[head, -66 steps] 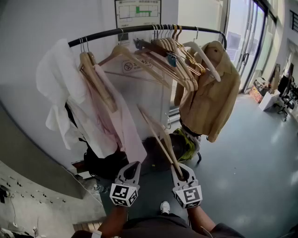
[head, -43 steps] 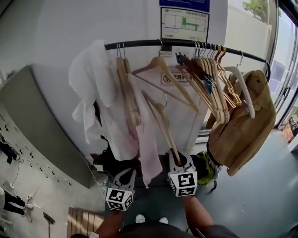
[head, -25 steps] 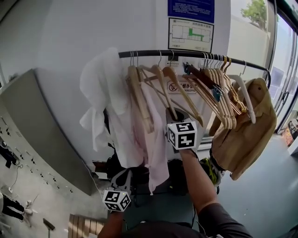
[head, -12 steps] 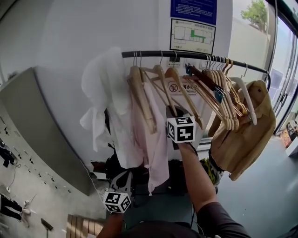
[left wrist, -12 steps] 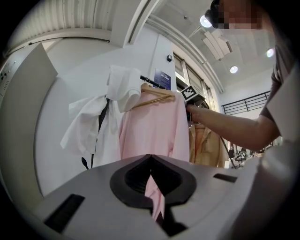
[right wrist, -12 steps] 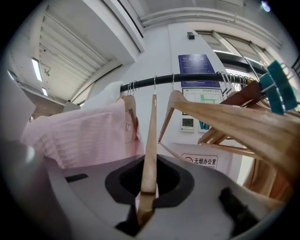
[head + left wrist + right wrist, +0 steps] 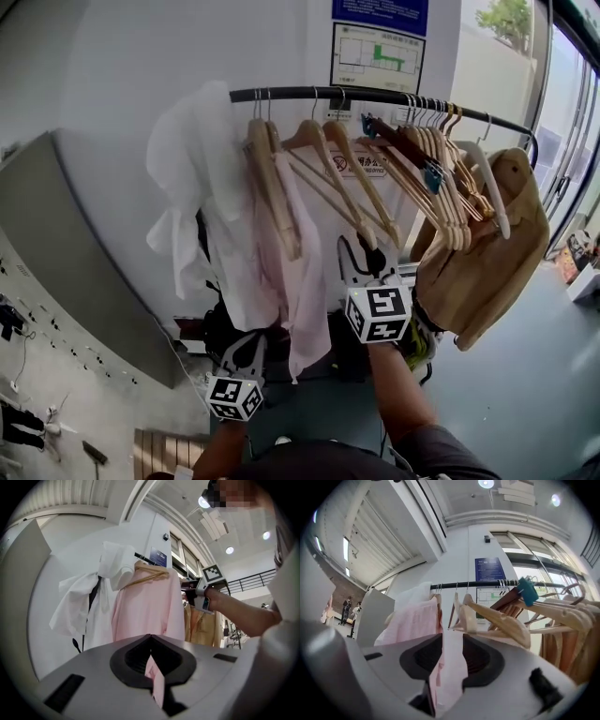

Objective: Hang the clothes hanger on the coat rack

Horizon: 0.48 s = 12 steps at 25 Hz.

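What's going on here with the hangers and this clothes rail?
A person with a gripper in each hand is hanging a wooden hanger on the black rail. The hanger hangs by its hook among the others, next to a pink shirt. The right gripper sits just below the hanger's lower end, its jaws opening with nothing between them. The left gripper is held low, jaws together.
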### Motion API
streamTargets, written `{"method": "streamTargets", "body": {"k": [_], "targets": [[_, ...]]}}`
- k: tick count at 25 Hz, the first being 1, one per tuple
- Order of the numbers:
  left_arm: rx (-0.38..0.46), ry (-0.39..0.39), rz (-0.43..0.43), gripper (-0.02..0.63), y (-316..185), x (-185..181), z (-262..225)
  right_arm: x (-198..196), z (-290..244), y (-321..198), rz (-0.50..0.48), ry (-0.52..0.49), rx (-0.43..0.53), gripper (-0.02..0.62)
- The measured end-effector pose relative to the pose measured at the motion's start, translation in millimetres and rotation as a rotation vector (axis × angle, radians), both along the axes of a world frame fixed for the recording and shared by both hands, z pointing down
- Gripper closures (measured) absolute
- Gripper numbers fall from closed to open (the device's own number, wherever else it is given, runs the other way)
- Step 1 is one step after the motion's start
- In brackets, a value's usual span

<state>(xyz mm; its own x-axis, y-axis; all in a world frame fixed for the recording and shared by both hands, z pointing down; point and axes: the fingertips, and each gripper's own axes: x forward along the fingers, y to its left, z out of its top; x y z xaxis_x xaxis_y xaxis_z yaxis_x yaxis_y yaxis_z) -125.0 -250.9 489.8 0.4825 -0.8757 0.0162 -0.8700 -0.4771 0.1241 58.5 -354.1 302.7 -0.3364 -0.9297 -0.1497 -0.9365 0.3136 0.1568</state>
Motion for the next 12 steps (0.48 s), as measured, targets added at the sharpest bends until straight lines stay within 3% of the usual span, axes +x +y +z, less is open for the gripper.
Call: {"method": "streamTargets", "body": {"k": [7, 12], "targets": [[0.047, 0.014, 0.057, 0.597, -11, 30, -21, 17, 41, 60, 0.031, 0.027, -0.009, 0.474], [0.073, 0.011, 0.08, 0.597, -11, 43, -33, 9, 91, 84, 0.014, 0.066, -0.075, 0.484]]}}
